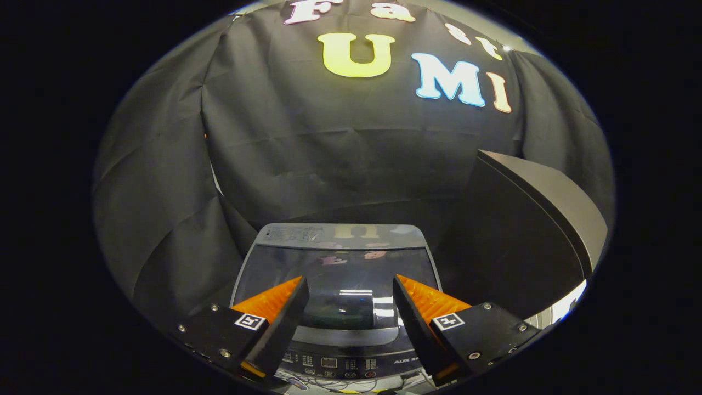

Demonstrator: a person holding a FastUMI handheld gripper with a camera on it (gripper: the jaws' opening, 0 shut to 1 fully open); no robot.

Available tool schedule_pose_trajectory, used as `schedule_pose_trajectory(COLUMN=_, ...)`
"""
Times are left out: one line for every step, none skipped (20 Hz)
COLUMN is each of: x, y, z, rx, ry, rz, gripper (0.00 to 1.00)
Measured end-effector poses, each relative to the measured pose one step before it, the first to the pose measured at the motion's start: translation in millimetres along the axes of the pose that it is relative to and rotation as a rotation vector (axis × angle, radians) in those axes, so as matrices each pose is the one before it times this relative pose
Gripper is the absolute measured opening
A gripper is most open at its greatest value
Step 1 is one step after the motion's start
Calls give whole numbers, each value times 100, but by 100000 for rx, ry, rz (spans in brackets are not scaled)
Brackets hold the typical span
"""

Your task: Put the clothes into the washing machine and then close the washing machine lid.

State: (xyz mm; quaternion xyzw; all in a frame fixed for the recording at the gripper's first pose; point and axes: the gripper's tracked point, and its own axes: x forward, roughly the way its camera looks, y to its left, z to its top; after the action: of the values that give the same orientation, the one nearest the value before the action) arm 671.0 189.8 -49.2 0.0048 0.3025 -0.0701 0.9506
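A: Where's the washing machine [337,307]?
B: Right under the gripper [349,299], lid [337,269] down flat w/ glass panel, control strip nearest us. Fingers [274,302] spread apart, nothing btwn them, hovering over the lid's front part.
A: Clothes?
B: Can't see any; lid's dark and reflective.
A: How'd the lid handle?
B: Prob. rigid, smooth, glossy, so slippery. Best grip is the recessed front lip [348,334], not the glass. Dark panel [526,219] stands off to the right.

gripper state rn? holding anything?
Gripper: open, holding nothing; its fingers hang spread above the closed glass lid of the washing machine.
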Motion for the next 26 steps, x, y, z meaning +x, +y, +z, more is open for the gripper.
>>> schedule_pose_trajectory(x=-4, y=88, z=-330, rx=-252, ry=-1313, rz=177, gripper=95)
schedule_pose_trajectory(x=-117, y=41, z=89, rx=-25, ry=-1243, rz=87, gripper=95)
schedule_pose_trajectory(x=-394, y=43, z=327, rx=252, ry=-1287, rz=138, gripper=95)
schedule_pose_trajectory(x=-661, y=-7, z=631, rx=421, ry=-1589, rz=164, gripper=95)
schedule_pose_trajectory(x=-1232, y=-34, z=768, rx=544, ry=-1952, rz=60, gripper=95)
schedule_pose_trajectory(x=-1099, y=33, z=383, rx=815, ry=-1875, rz=-7, gripper=95)
schedule_pose_trajectory(x=-1150, y=165, z=-133, rx=931, ry=-1709, rz=-36, gripper=95)
schedule_pose_trajectory(x=-855, y=11, z=45, rx=993, ry=-1744, rz=338, gripper=95)
schedule_pose_trajectory(x=-849, y=12, z=14, rx=700, ry=-2185, rz=442, gripper=95)
schedule_pose_trajectory(x=-902, y=-235, z=52, rx=128, ry=-2187, rz=59, gripper=95)
schedule_pose_trajectory(x=-939, y=-458, z=-173, rx=-35, ry=-1479, rz=-532, gripper=95)
schedule_pose_trajectory(x=-940, y=-585, z=-281, rx=351, ry=-803, rz=-572, gripper=95)
schedule_pose_trajectory(x=-1092, y=-461, z=-651, rx=807, ry=-680, rz=-505, gripper=95)
schedule_pose_trajectory(x=-1201, y=-514, z=-221, rx=890, ry=-1008, rz=-368, gripper=95)
schedule_pose_trajectory(x=-1719, y=-499, z=-426, rx=532, ry=-939, rz=-548, gripper=95)
schedule_pose_trajectory(x=-1117, y=-732, z=32, rx=187, ry=-954, rz=-467, gripper=95)
schedule_pose_trajectory(x=-1497, y=-663, z=-91, rx=149, ry=-1328, rz=-184, gripper=95)
schedule_pose_trajectory(x=-1094, y=-607, z=243, rx=35, ry=-1482, rz=-133, gripper=95)
schedule_pose_trajectory(x=-1232, y=-676, z=148, rx=189, ry=-1368, rz=303, gripper=95)
schedule_pose_trajectory(x=-1173, y=-373, z=188, rx=-16, ry=-1465, rz=1323, gripper=95)
schedule_pose_trajectory(x=-1235, y=-471, z=22, rx=-929, ry=-1178, rz=700, gripper=95)
schedule_pose_trajectory(x=-1388, y=-605, z=155, rx=-1510, ry=-1286, rz=818, gripper=95)
schedule_pose_trajectory(x=-1340, y=-487, z=187, rx=-1857, ry=-1348, rz=981, gripper=95)
schedule_pose_trajectory(x=-1167, y=-644, z=205, rx=-1975, ry=-1105, rz=855, gripper=95)
schedule_pose_trajectory(x=-1271, y=-663, z=-123, rx=-2673, ry=-639, rz=1032, gripper=95)
schedule_pose_trajectory(x=-1245, y=-653, z=68, rx=-3208, ry=-1014, rz=823, gripper=95)
